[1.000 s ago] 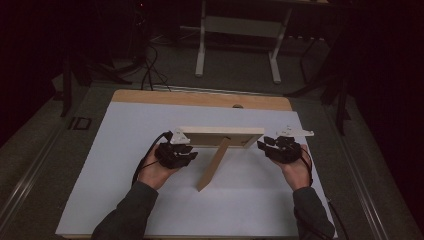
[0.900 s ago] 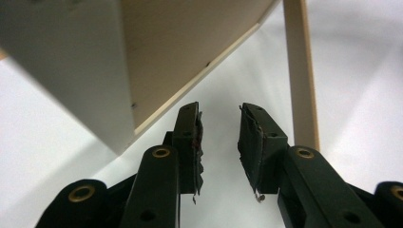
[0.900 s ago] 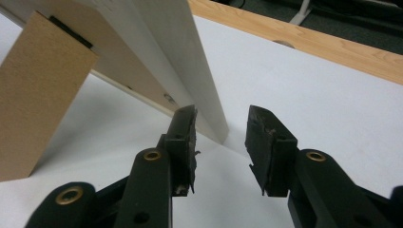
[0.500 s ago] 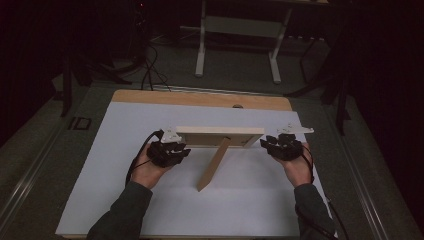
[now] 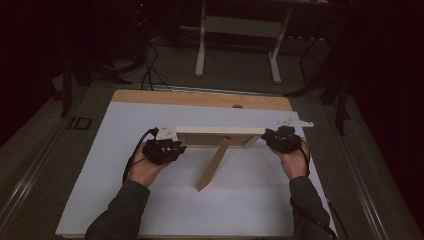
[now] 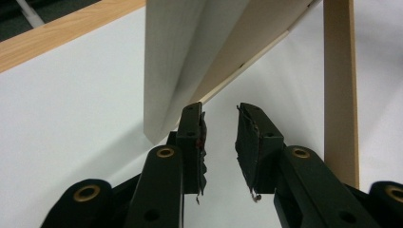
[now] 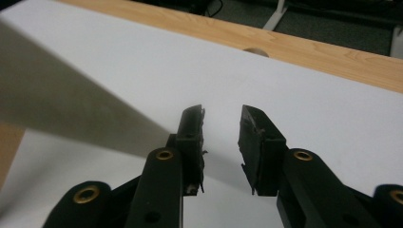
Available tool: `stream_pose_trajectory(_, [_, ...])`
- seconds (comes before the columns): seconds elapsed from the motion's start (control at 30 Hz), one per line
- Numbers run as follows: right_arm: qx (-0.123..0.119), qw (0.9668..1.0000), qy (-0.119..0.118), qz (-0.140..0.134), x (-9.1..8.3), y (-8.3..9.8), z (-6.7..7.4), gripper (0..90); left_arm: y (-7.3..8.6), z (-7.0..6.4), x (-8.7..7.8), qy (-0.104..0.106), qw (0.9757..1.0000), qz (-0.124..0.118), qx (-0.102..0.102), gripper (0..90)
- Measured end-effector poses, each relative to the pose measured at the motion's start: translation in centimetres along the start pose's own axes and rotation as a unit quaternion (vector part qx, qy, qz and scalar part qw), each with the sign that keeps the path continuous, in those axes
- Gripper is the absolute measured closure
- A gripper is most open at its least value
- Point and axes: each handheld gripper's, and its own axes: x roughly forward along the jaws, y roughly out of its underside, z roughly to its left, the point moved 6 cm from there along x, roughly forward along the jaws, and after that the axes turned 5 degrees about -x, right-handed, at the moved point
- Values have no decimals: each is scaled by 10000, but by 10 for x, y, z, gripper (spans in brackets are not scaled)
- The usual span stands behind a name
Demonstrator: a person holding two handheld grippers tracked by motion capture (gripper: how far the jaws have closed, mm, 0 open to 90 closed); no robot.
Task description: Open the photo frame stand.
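Stood at mid-frame of the high view: wooden picture frame point(image 5: 220, 136), upright on white table cover point(image 5: 125, 125), pale wood, back stand point(image 5: 214, 165) slanting toward lower centre. Flanked by left gripper point(image 5: 176, 148) and right gripper point(image 5: 265, 136) at its ends. Both jaw pairs parted, just closing, nothing between; frame edge point(image 6: 166, 66) beside left pad.

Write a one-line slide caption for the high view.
Two hand-held grippers, left gripper and right gripper, flank a standing wooden picture frame on a white table mat.
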Motion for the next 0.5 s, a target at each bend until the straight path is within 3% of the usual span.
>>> stream_pose_trajectory(0.27, [114,9997,87,-198,3,-7,0,835,-2,2,1,31,10000,-19,-37,822])
stream_pose_trajectory(0.5, [101,9995,-117,-267,10,-11,6,897,-4,3,1,-27,10000,-17,-3,900])
